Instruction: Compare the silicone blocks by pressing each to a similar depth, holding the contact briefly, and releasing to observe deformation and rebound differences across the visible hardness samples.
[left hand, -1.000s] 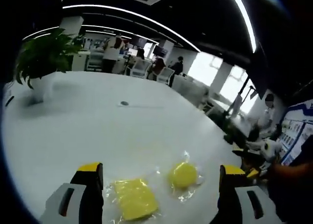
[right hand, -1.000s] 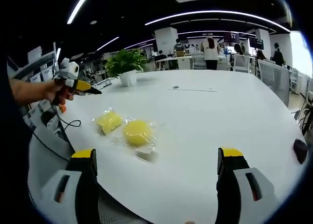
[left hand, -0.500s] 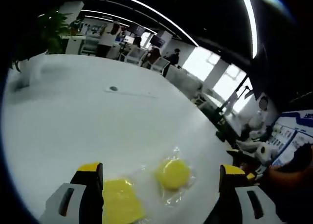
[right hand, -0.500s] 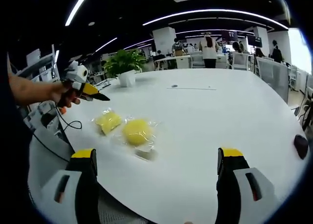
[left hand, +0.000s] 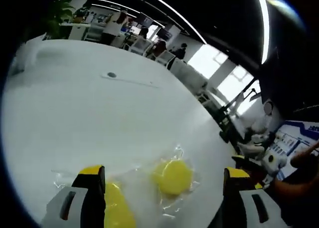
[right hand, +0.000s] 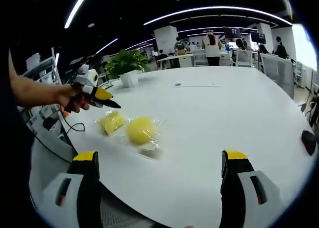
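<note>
Two yellow silicone blocks in clear plastic wrap lie on the white table (right hand: 224,113). The round block (left hand: 173,176) sits between the jaws of my open left gripper (left hand: 163,172), a little beyond them. The square block (left hand: 115,208) is partly hidden behind that gripper's left jaw. From the right gripper view, the square block (right hand: 111,122) and the round block (right hand: 141,130) lie side by side. A hand holds the left gripper (right hand: 102,95) just above and left of the square block, apart from it. My right gripper (right hand: 159,158) stands open, well short of the blocks, with nothing in it.
A potted plant (right hand: 124,63) stands at the table's far side. A black cable (right hand: 70,126) hangs by the table's left edge, and a dark object (right hand: 309,141) sits at the right edge. A small dark disc (right hand: 178,84) lies mid-table. Chairs and people are behind.
The left gripper has moved in toward the blocks; in its view they have slid down and left, the square one going behind the jaw. The right gripper has barely shifted.
</note>
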A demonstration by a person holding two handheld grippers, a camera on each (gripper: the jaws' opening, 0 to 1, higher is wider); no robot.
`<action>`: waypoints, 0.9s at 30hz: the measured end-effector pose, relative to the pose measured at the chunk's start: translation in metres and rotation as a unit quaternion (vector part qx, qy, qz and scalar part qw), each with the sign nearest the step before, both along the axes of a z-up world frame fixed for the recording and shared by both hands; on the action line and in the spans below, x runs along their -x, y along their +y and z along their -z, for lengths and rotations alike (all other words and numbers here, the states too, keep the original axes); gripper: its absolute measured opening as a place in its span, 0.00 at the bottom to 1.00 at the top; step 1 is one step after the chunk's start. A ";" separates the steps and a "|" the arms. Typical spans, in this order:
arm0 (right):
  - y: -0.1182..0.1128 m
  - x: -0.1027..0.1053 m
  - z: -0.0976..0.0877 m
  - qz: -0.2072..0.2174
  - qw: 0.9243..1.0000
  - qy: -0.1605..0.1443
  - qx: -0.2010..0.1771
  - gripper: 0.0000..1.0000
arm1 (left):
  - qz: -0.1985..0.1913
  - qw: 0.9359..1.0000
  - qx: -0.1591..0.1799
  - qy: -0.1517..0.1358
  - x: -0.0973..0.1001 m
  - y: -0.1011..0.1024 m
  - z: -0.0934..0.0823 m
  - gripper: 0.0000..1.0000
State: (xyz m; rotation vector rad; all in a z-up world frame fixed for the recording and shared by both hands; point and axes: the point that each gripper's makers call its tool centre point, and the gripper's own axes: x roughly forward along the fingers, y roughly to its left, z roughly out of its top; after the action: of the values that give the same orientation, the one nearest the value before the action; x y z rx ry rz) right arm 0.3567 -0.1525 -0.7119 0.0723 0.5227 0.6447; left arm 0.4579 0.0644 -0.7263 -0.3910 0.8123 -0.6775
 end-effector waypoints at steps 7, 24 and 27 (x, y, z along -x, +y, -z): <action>-0.001 -0.001 0.000 0.000 1.000 0.003 -0.002 0.96 | 0.039 0.999 -0.020 0.005 -0.003 -0.009 0.013 0.95; -0.006 0.005 -0.001 0.009 1.000 0.011 -0.015 0.96 | 0.083 0.994 -0.033 0.054 -0.005 -0.025 0.045 0.67; -0.005 0.008 0.002 0.004 1.000 0.013 -0.012 0.96 | 0.063 0.995 -0.005 0.073 -0.009 -0.024 0.043 0.55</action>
State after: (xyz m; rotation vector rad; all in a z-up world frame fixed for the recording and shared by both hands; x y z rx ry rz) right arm 0.3491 -0.1571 -0.7135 0.1047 0.5404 0.6428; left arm 0.4674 0.0404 -0.7689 -0.3848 0.9852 -0.7683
